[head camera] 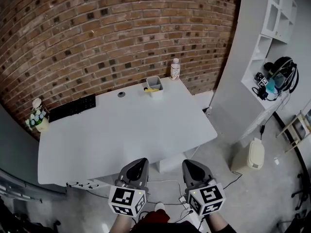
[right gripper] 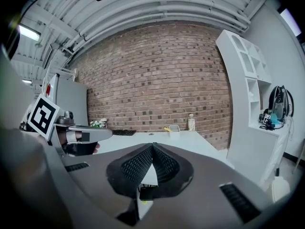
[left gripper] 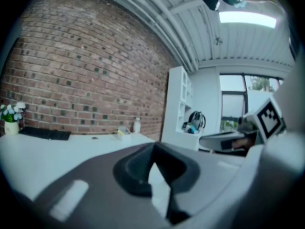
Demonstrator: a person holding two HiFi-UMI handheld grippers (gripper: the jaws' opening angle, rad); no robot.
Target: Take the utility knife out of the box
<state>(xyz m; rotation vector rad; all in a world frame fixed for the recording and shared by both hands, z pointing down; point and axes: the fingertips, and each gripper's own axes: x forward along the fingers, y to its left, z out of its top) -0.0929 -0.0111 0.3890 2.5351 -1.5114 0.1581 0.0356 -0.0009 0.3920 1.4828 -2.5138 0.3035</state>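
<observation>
Left gripper [head camera: 139, 162] and right gripper [head camera: 191, 163] are hovering side by side off the near edge of the table [head camera: 121, 130], jaws pressed together, gripping nothing. Box [head camera: 155, 93] is sitting at the far edge, well apart from both, with a bottle [head camera: 175, 69] just to its right. Yellow knife [head camera: 151, 89] is lying inside the box. Task is barely starting: reaching, grasping and lifting out are all remaining.

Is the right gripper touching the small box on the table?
Apart. In the head view the right gripper hangs by the table's near edge, while the box stands at the far edge, bare table between.
</observation>
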